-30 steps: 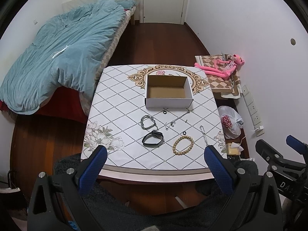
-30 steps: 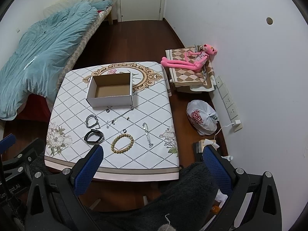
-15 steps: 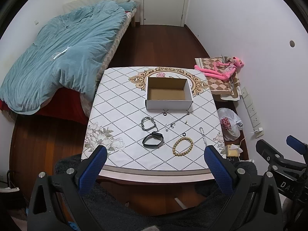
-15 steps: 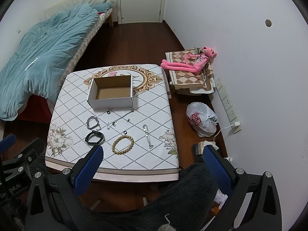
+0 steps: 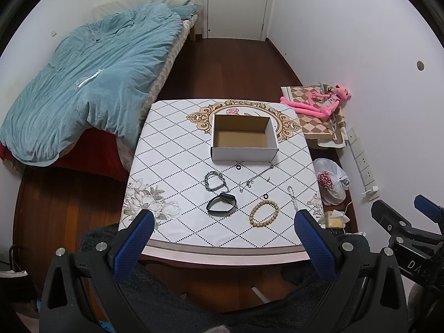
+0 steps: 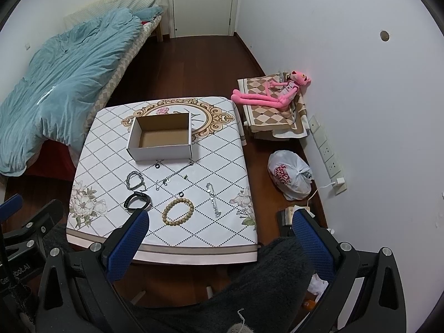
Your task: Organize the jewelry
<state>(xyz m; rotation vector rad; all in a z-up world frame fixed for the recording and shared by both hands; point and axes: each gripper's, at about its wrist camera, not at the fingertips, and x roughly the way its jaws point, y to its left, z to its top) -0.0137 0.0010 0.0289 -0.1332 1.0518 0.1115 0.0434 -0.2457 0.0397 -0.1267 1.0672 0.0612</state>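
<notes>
Open cardboard box (image 5: 244,141) toward the far edge of the surface (image 5: 172,149), long axis parallel to that edge, mouth up; between box and near edge, scattered jewelry: silver chain bracelet (image 5: 214,181), black band (image 5: 222,203) just nearer, wooden bead bracelet (image 5: 263,213) to its right, thin necklace (image 5: 256,177) running diagonally toward the box's right corner, another silver chain (image 5: 292,198) pointing at the near edge, small black rings (image 5: 238,168) among them; left tool (image 5: 222,236) held back above the near edge, fingers spread wide, gripping nothing; right tool (image 6: 220,229) likewise wide open, empty, over the near right corner.
</notes>
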